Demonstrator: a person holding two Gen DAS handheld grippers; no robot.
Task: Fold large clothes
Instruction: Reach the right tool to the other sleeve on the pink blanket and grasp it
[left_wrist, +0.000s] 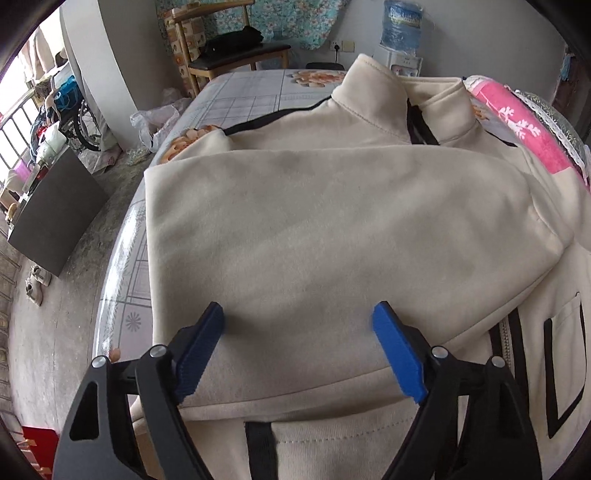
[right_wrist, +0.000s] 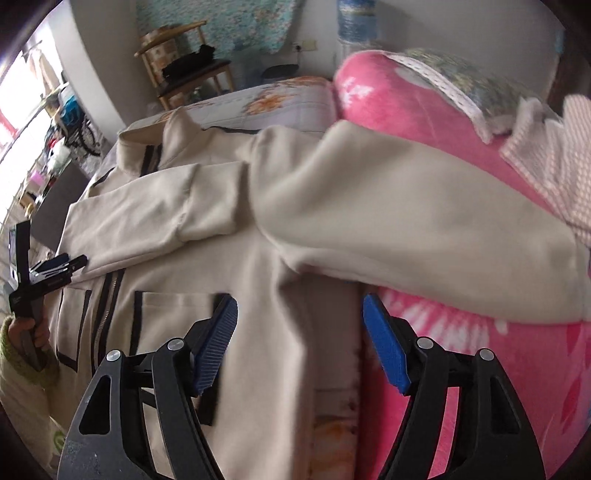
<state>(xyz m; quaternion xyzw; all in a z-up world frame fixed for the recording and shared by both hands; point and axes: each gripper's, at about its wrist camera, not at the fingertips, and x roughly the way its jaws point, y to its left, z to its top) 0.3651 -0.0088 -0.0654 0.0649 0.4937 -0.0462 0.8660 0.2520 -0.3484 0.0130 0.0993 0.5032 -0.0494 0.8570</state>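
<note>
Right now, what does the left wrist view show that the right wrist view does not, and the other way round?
Only the left wrist view shows the left sleeve from directly above, folded across the jacket, with the open left tongs over it.

Only the right wrist view shows the right sleeve still spread out over the pink blanket, with the open right tongs over the jacket's edge.

Both show the beige jacket, its collar, its zipper and the chair behind.
</note>
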